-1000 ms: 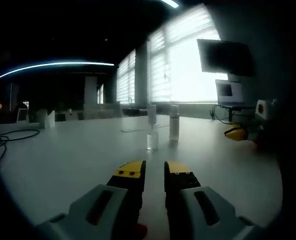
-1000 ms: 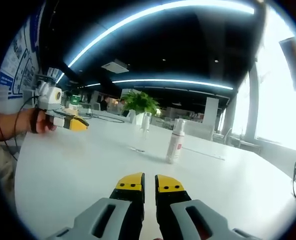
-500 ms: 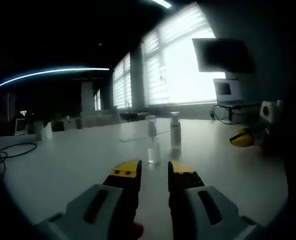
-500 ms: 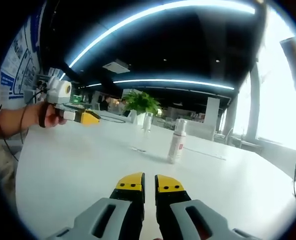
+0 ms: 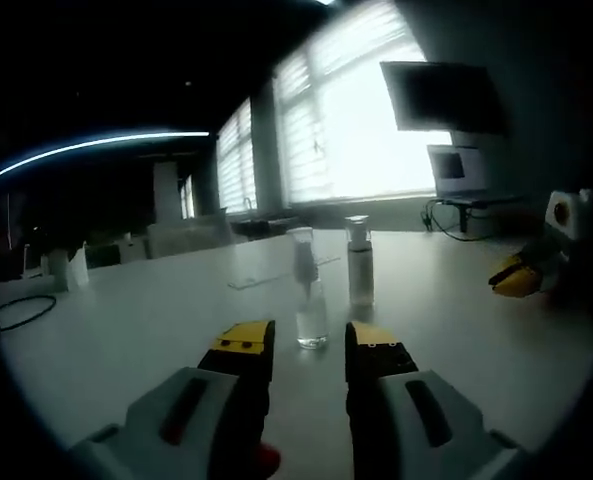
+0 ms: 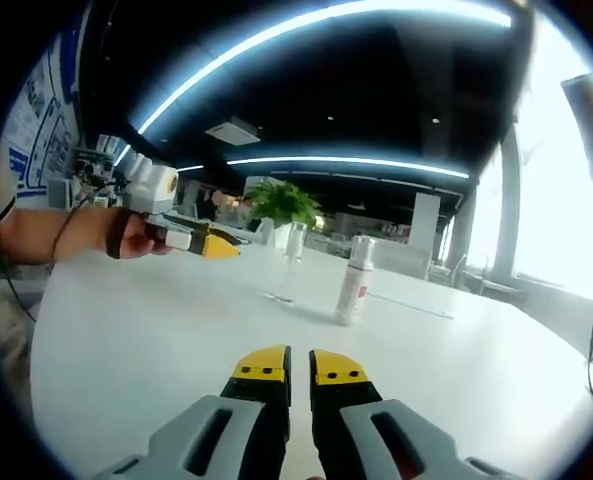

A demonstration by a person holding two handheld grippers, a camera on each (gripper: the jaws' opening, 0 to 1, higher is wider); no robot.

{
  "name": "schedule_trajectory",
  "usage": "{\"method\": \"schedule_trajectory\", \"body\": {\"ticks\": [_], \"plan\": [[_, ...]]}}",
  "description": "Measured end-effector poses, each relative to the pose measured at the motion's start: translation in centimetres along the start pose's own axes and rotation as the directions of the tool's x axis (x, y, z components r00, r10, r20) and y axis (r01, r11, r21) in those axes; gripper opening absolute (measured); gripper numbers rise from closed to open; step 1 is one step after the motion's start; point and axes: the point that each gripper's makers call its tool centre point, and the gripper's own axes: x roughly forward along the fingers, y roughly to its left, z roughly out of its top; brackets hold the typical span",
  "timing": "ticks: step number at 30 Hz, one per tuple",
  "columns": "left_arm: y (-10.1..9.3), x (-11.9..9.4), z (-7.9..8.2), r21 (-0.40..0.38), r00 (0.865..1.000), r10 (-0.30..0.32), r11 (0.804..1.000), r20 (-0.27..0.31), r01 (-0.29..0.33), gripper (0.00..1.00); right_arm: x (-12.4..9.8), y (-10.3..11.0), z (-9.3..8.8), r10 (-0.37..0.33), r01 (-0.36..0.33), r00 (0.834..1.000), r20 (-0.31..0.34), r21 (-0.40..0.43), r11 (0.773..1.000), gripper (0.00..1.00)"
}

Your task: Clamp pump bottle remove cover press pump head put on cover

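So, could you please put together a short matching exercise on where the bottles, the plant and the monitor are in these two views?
Things:
1. clear bottle
2. white bottle
3. green plant
4. dark monitor

Places:
a. on the wall beside the bright windows
b. far side of the table, behind the bottles
c. just ahead of the left gripper
d. on the table, well ahead of the right gripper

Pairs: 1-c, 2-d, 3-b, 4-a

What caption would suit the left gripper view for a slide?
Left tongs, open, approaching a clear pump bottle on the white table, a second bottle standing behind.
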Motion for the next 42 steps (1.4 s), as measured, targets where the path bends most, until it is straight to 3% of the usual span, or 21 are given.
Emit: {"method": "schedule_trajectory", "body": {"ticks": [10,16,19,28,32,34,39,42], "plan": [[0.9,4.3,-0.3,-0.001,1.000,-0.008,1.000,-0.019,0.008,0.29,0.0,0.0,0.0,-0.001,0.001,1.000,-0.003,0.005,1.000,0.03],[0.7,6.3,-0.5,0.022,0.999,-0.038,0.999,-0.025,0.038,0.34,0.1,-0.1,0.0,-0.001,0.001,1.000,-0.002,0.008,1.000,0.02],[-0.4,6.5,-0.5,0.046,0.999,-0.048,0.998,-0.013,0.049,0.35,0.0,-0.1,0.0,-0.001,0.001,1.000,-0.002,0.007,1.000,0.02],[-0.8,8.5,-0.7,0.070,0.996,-0.081,0.994,-0.023,0.082,0.34,0.0,-0.1,0.0,-0.002,0.003,1.000,-0.004,0.006,1.000,0.02],[-1.0,9.5,-1.6,0.055,0.995,-0.086,0.995,-0.049,0.089,0.33,0.0,-0.1,-0.1,-0.003,0.003,1.000,-0.007,0.003,1.000,0.02],[-1.2,10.0,-2.1,0.011,0.991,-0.108,0.994,-0.077,0.109,0.33,0.0,-0.1,-0.1,-0.003,0.003,1.000,-0.008,0.002,1.000,0.02],[-1.6,10.4,-1.9,0.006,0.991,-0.125,0.992,-0.041,0.125,0.27,0.0,-0.1,-0.2,-0.006,0.006,1.000,-0.011,0.003,1.000,0.02],[-1.3,10.8,-2.0,0.008,0.992,-0.117,0.993,-0.053,0.118,0.25,0.0,-0.1,-0.2,-0.004,0.005,1.000,-0.014,0.002,1.000,0.02]]}}
